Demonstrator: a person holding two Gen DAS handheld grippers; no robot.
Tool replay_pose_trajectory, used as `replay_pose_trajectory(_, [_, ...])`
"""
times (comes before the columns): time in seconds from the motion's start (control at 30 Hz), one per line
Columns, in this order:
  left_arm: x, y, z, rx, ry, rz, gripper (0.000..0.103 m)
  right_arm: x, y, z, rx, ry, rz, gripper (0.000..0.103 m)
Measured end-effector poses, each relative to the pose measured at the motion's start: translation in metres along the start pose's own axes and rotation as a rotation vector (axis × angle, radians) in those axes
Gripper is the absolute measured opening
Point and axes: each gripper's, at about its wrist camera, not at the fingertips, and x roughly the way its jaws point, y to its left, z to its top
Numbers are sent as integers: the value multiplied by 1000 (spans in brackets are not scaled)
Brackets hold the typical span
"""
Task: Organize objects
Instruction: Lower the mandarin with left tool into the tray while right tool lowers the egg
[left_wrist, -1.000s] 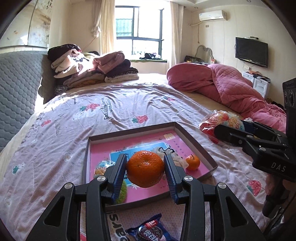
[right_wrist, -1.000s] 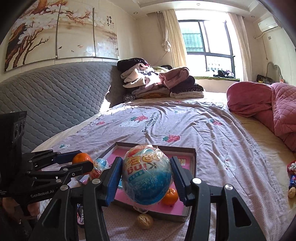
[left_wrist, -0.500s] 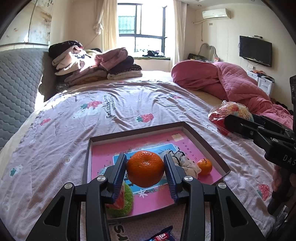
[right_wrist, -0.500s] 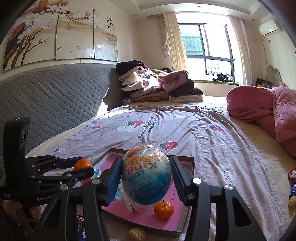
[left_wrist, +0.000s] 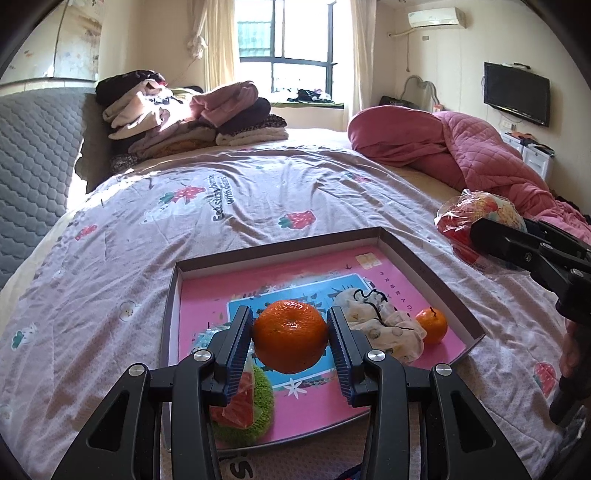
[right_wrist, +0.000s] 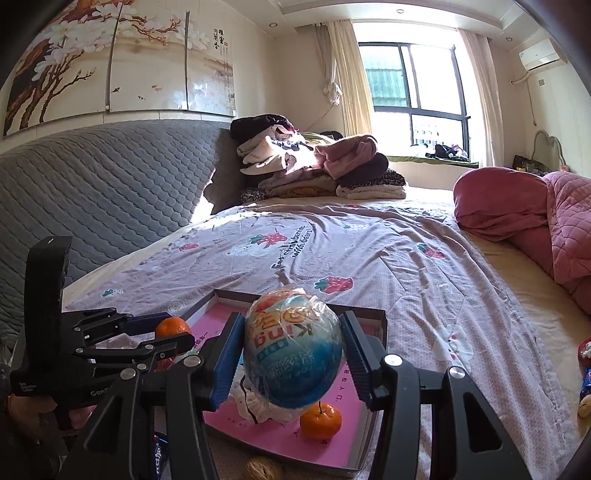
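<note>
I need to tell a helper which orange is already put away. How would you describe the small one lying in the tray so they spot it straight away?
Find the shallow pink-floored tray on the strawberry-print bedspread. In its near right corner, beside a crumpled white cloth, lies the small orange. It is much smaller than the big orange gripped in the left gripper, and it rests on the tray floor.

The bedsheet (right_wrist: 332, 258) reads "with bears"; the wrapped egg (right_wrist: 291, 354) shows "K", seen reversed.
</note>
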Motion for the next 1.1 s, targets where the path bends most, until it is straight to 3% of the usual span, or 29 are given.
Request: replay_pose_trajectory(1.1, [33, -11, -18, 51, 104, -11, 43, 50, 23, -47, -129, 244, 46, 53])
